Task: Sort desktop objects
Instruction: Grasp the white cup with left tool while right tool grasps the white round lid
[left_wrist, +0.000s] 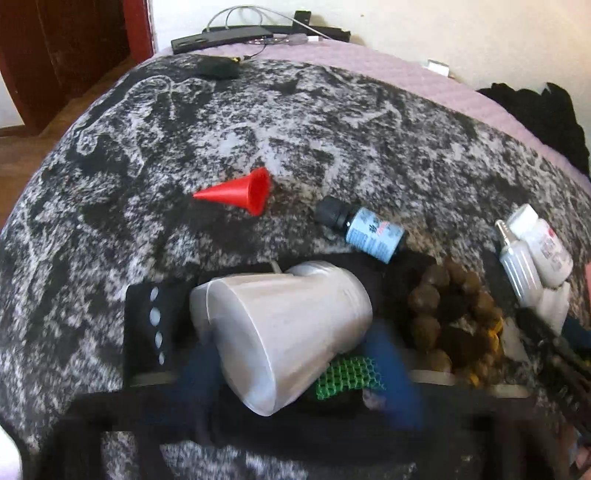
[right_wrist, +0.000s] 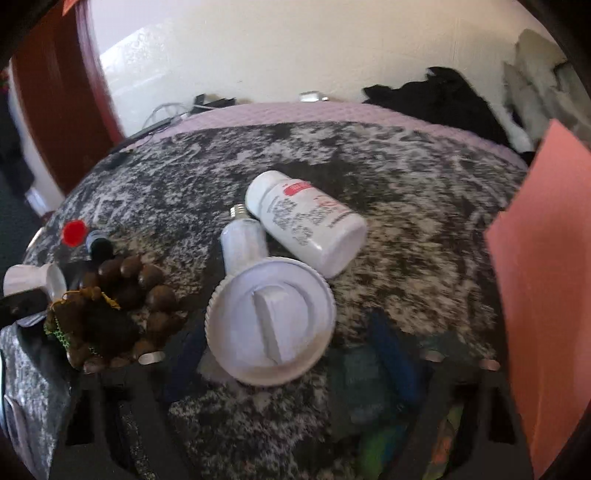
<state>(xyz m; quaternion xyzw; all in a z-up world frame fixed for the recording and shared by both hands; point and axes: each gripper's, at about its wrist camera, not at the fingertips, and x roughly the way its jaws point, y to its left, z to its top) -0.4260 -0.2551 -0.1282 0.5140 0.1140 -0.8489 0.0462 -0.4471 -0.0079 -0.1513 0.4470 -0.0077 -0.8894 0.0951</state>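
Left wrist view: the left gripper (left_wrist: 295, 373) is clamping a smooth white plastic cup (left_wrist: 280, 332) — right gripper (right_wrist: 295, 343) is straddling a ribbed white bulb (right_wrist: 269, 314), grip unclear.

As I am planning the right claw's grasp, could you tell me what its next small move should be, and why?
Probably close the right claw on the bulb. Its wide face lies between the blurred fingers, with a gap showing on the right. The bottle seems to touch its neck, so close gently.
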